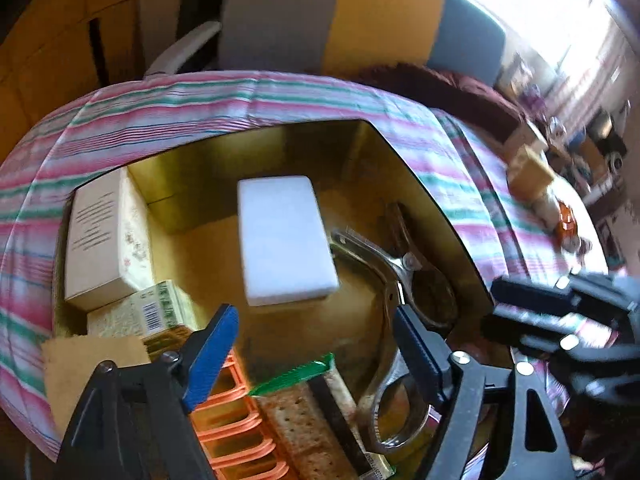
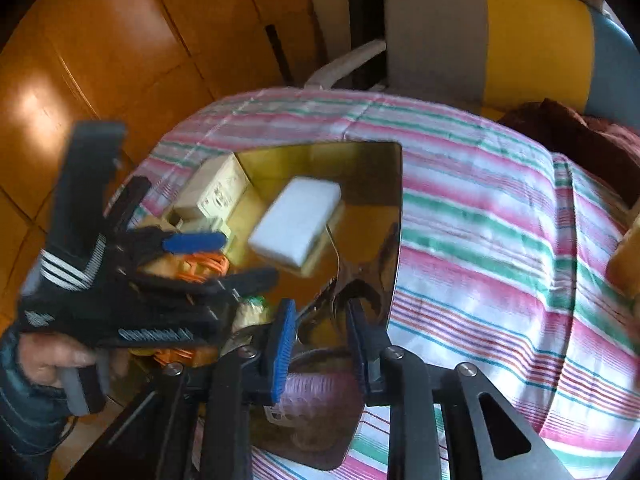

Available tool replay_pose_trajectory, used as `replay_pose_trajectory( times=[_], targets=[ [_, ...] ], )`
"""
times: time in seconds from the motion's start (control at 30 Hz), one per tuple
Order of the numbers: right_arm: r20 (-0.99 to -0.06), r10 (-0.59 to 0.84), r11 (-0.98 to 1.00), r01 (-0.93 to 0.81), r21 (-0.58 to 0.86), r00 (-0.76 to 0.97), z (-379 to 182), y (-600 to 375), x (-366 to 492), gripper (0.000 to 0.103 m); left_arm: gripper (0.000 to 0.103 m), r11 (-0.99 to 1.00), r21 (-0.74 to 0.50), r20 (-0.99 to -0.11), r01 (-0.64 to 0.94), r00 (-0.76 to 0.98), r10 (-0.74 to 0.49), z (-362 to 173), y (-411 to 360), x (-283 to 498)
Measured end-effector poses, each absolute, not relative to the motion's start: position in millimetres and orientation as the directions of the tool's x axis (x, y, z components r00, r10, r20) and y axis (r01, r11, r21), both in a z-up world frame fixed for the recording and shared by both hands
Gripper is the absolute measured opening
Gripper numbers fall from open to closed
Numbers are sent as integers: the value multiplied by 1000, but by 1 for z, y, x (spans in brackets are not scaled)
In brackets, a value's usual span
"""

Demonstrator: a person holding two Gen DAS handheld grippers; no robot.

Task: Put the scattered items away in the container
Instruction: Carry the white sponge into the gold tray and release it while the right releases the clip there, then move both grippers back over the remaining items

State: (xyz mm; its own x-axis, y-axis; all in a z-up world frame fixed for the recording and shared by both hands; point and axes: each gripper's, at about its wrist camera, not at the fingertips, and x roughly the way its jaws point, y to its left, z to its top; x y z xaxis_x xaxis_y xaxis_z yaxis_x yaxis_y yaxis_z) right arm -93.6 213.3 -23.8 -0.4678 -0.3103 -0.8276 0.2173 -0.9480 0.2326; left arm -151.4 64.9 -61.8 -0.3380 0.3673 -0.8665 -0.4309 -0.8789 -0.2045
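Container (image 1: 420,184) with gold walls sits on a striped cloth (image 1: 240,96), seen from the left wrist already holding a white block (image 1: 284,240), cartons, a metal tool (image 1: 384,264) and an orange rack (image 1: 236,432). The left hand-held gripper (image 1: 316,348) hangs above it, jaws spread and empty. Dropping lower could knock the tilted block.

From the right wrist, the right hand-held gripper (image 2: 320,340) is also open, over a pink roller (image 2: 316,396) at the container's near edge. Both tools crowd together, so a collision seems likely.
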Motion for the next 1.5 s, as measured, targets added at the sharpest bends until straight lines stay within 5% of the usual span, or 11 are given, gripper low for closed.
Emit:
replay_pose_trajectory(
  times=[0.4, 0.83, 1.5],
  targets=[
    [-796, -356, -934, 152, 324, -489, -20, 245, -70, 27, 75, -867, -348, -790, -357, -387, 476, -43, 44, -125],
    [-812, -247, -934, -92, 344, -529, -34, 350, -16, 43, 74, -857, -488, -694, -167, -520, 497, -16, -36, -95],
    [-846, 24, -747, -572, 339, -533, -22, 559, 66, 69, 75, -751, -349, -732, -560, -337, 592, -3, 105, -42]
  ],
)
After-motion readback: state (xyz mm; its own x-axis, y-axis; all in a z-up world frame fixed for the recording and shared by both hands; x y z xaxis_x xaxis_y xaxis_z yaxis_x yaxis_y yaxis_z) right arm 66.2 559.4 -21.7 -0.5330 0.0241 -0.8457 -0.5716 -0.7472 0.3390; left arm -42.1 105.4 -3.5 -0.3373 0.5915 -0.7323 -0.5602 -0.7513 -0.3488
